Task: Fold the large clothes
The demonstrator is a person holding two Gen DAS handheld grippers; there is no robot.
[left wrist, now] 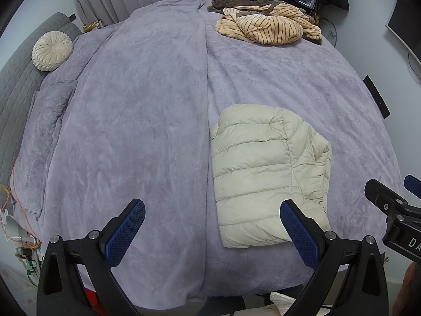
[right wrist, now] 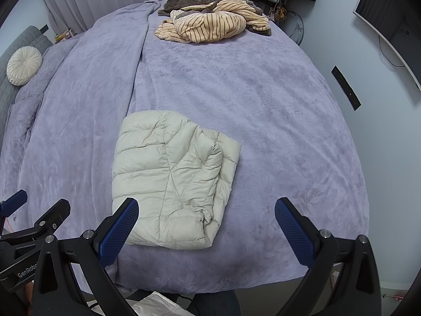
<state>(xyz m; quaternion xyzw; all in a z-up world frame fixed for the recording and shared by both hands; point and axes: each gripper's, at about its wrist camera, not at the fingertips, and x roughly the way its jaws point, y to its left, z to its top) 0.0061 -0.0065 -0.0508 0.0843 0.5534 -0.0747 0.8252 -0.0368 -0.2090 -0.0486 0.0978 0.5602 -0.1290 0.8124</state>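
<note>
A cream puffer jacket (left wrist: 265, 173) lies folded into a compact rectangle on the lilac bed cover (left wrist: 147, 137), near the bed's front edge; it also shows in the right wrist view (right wrist: 171, 173). My left gripper (left wrist: 211, 212) is open and empty, held above the front of the bed, its right finger over the jacket's near corner. My right gripper (right wrist: 206, 212) is open and empty, hovering over the jacket's near edge. Each gripper shows at the side of the other's view: the right one (left wrist: 394, 210), the left one (right wrist: 31, 226).
A crumpled striped beige and brown garment (left wrist: 265, 23) lies at the far end of the bed (right wrist: 210, 23). A round cream cushion (left wrist: 51, 50) rests by the grey headboard (left wrist: 15, 79) on the left. A wall lies to the right, a monitor (right wrist: 381, 18) on it.
</note>
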